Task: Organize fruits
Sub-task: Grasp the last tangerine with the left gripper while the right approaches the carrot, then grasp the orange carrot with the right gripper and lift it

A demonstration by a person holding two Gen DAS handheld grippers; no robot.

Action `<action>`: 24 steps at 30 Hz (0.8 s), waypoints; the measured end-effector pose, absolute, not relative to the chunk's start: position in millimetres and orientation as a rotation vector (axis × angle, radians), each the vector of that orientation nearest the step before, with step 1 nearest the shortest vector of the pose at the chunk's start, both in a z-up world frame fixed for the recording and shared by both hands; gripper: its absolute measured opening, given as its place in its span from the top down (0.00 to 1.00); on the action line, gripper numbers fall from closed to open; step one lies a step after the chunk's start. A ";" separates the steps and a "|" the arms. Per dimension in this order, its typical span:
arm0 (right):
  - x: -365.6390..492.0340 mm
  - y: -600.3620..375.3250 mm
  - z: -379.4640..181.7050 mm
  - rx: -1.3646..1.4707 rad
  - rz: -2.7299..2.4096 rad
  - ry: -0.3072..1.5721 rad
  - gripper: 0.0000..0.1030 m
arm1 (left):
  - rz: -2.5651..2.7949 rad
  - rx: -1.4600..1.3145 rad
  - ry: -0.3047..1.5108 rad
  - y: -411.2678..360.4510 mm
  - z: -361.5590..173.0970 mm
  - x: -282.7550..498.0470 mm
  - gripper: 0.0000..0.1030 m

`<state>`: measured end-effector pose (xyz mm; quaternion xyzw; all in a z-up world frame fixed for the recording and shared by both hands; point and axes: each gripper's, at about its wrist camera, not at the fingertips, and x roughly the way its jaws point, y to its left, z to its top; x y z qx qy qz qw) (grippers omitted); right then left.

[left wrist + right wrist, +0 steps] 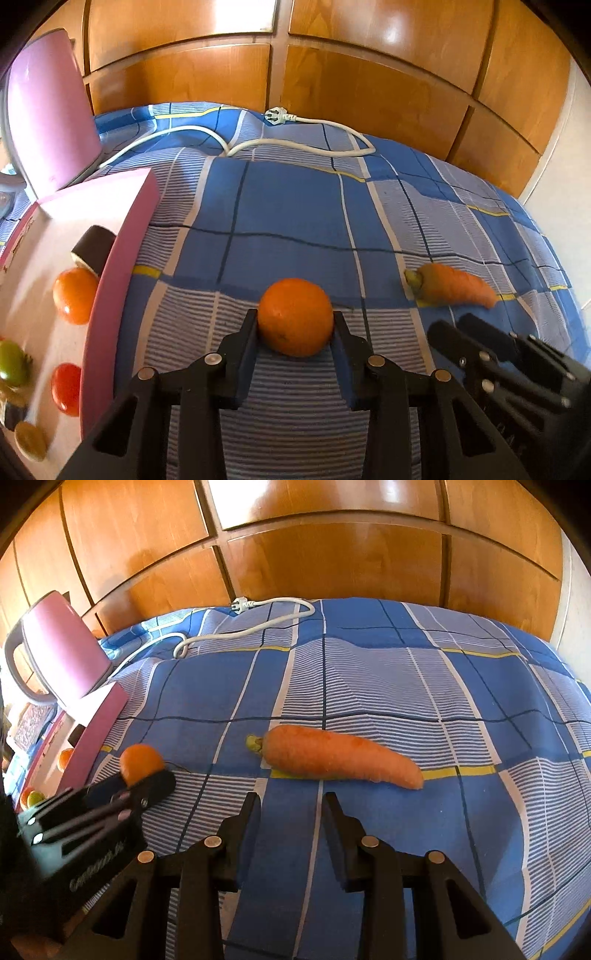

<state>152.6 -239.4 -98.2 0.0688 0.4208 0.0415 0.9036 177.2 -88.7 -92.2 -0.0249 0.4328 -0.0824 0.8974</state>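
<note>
Closing in on the orange, the left gripper has its jaws set to either side of the fruit, each inner face touching or all but touching the peel, so I would call it a grip around the widest part, though how firmly it pinches I cannot tell. The orange sits on the checked blue bedspread, just right of the pink box. It looks firm and round with a dimpled skin, light enough for one gripper, likely to roll on the soft cover if let go, and best held across the middle as now. Beside it, the right gripper hangs with its jaws apart and nothing between them, aimed at the carrot lying just beyond its tips. The carrot looks stiff and fairly hefty, with a dry matte skin; taking it crosswise near the thick end by the green stub should keep it from tipping. White lettering on the left gripper's body shows in the right view but is too blurred to read. Inside the box lie several small round fruits, orange, red and green. Farther off stand a pink kettle, a loose white power cord, and wooden wardrobe doors.
</note>
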 end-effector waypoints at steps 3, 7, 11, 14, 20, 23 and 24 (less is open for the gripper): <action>152.6 -240.1 -97.3 0.155 0.086 0.872 0.66 | -0.170 -0.040 0.891 -90.0 -93.5 176.2 0.64; 152.5 -241.3 -91.4 0.164 0.088 0.859 0.66 | -0.169 -0.028 0.879 -91.9 -94.5 174.5 0.64; 162.2 -245.9 -89.9 0.144 0.071 0.864 0.66 | -0.171 -0.028 0.874 -91.6 -94.7 174.2 0.64; 175.2 -249.8 -95.4 0.112 0.046 0.917 0.66 | -0.174 -0.029 0.872 -91.0 -94.5 173.6 0.63; 169.5 -253.6 -84.4 0.153 0.131 0.896 0.66 | -0.171 -0.023 0.868 -92.4 -94.3 173.0 0.63; 168.1 -258.2 -85.4 0.242 0.150 0.915 0.66 | -0.175 -0.032 0.868 -91.2 -94.3 173.0 0.63; 166.8 -258.4 -81.8 0.244 0.145 0.904 0.66 | -0.174 -0.033 0.868 -91.4 -94.6 173.0 0.63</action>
